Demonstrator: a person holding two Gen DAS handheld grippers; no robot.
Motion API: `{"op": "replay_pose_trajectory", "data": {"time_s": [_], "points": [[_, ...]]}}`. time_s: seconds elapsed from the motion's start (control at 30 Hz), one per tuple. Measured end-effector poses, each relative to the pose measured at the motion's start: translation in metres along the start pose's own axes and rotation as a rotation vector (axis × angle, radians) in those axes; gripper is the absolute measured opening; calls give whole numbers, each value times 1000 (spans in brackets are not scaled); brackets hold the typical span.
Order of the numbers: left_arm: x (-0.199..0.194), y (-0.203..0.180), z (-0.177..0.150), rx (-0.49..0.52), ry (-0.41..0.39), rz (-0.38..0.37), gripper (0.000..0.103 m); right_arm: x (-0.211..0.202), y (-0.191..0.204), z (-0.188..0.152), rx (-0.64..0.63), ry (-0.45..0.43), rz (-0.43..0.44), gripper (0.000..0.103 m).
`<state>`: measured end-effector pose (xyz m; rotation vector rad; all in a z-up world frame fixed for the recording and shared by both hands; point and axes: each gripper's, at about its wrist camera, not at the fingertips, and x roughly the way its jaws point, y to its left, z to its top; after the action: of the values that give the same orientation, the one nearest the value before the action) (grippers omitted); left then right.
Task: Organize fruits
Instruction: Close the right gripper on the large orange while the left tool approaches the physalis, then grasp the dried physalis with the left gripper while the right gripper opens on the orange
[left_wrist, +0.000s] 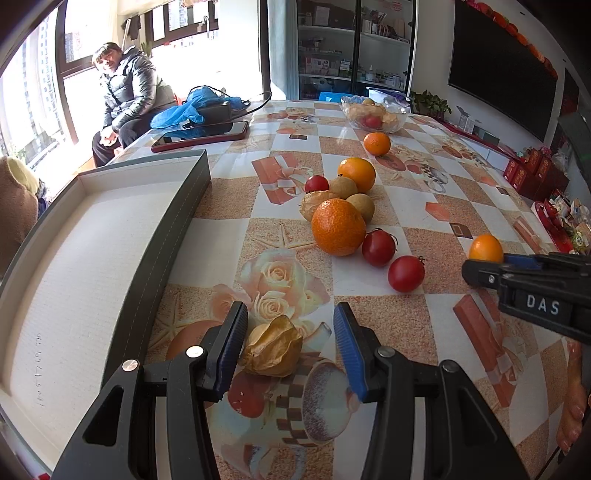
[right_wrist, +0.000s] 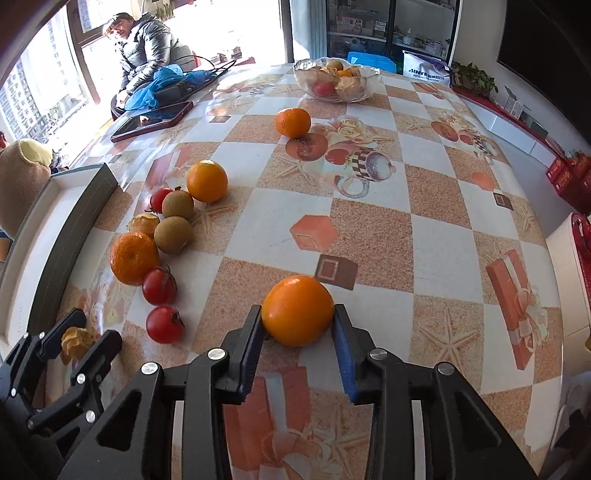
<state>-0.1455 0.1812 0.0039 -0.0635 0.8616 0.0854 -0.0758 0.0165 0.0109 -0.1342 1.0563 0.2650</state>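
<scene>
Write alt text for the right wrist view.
The right gripper closes its fingers on an orange resting on a patterned tablecloth. To its left lies a cluster of oranges, tomatoes and brown fruits beside a grey tray, where the left gripper brackets a husked fruit. A glass bowl sits far back.

White raised letters reading "DAS" stand on the black body of the right gripper (left_wrist: 476, 271), seen at the right edge of the left wrist view. A line of small handwritten digits runs along the white inner floor of the grey tray (left_wrist: 162, 243) near its close left end, but the figures are too faint and distorted to read with confidence. In the right wrist view, a white bag (right_wrist: 424, 70) at the far end of the table carries a dark printed brand line that is too small to make out.
</scene>
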Motion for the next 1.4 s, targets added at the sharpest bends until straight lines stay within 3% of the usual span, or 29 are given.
{"op": "replay_pose_trajectory", "data": {"time_s": [0.27, 0.37, 0.5, 0.67, 0.7, 0.73, 0.77, 0.8, 0.93, 1.1, 1.17, 1.2, 1.27, 1.3, 1.33, 1.4], "points": [[0, 0, 0, -1, 2, -2, 52, -20, -7, -42, -23, -113, -30, 38], [-1, 2, 0, -12, -1, -1, 47, -20, -6, -45, -22, -139, -43, 38], [-3, 10, 0, -38, 9, -19, 37, -20, -8, -42, -23, -127, -30, 38], [-4, 10, -2, -31, 4, -14, 37, -19, -8, -40, -25, -103, -22, 39], [-5, 9, -3, -28, 2, -10, 37, -19, -8, -39, -26, -96, -17, 43], [-5, 9, -3, -30, 1, -11, 37, -18, -8, -38, -29, -88, -8, 48], [-5, 10, -3, -35, 0, -18, 38, -16, -8, -37, -30, -78, -5, 67], [-5, 11, -3, -40, 0, -34, 42, -14, -9, -37, -28, -69, -6, 76], [-4, 18, -1, -70, 6, -95, 63, -14, -9, -38, -18, -80, -13, 76], [-1, 12, 2, -39, 27, -68, 64, -14, -7, -38, -19, -76, -12, 76], [0, 3, 2, 0, 47, -18, 64, -14, -7, -36, -17, -71, -13, 76], [-1, 1, 2, 8, 53, -1, 60, -14, -6, -36, -17, -69, -15, 70], [-4, 2, 2, -7, 59, -14, 42, -16, -6, -35, -19, -71, -16, 55], [-5, 4, 3, -18, 66, -30, 27, -17, -6, -35, -21, -70, -19, 45], [-6, 7, 4, -35, 76, -60, 26, -18, -7, -34, -20, -67, -17, 39], [-7, 15, 6, -82, 99, -120, 26, -18, -9, -33, -12, -59, -4, 37]]}}
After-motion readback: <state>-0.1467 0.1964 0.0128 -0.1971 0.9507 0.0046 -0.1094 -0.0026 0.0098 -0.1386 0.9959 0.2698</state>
